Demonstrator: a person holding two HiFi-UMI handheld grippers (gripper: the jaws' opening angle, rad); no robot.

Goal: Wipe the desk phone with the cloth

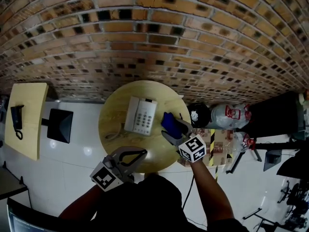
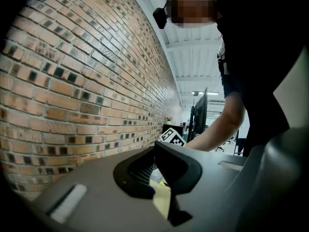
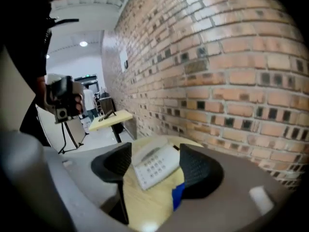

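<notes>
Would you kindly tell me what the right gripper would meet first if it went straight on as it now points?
Probably the desk phone: the right gripper frames it between its open jaws in its own view. The blue cloth lies off to one side. Depth is unclear.

Brick wall (image 3: 231, 81) ahead of right gripper (image 3: 155, 154). Round wooden table (image 3: 145, 202) beneath it. Pale side table (image 3: 108, 118) farther left, by wall. Glossy white floor (image 1: 82, 129). Ceiling light (image 3: 83, 43) upper left.
</notes>
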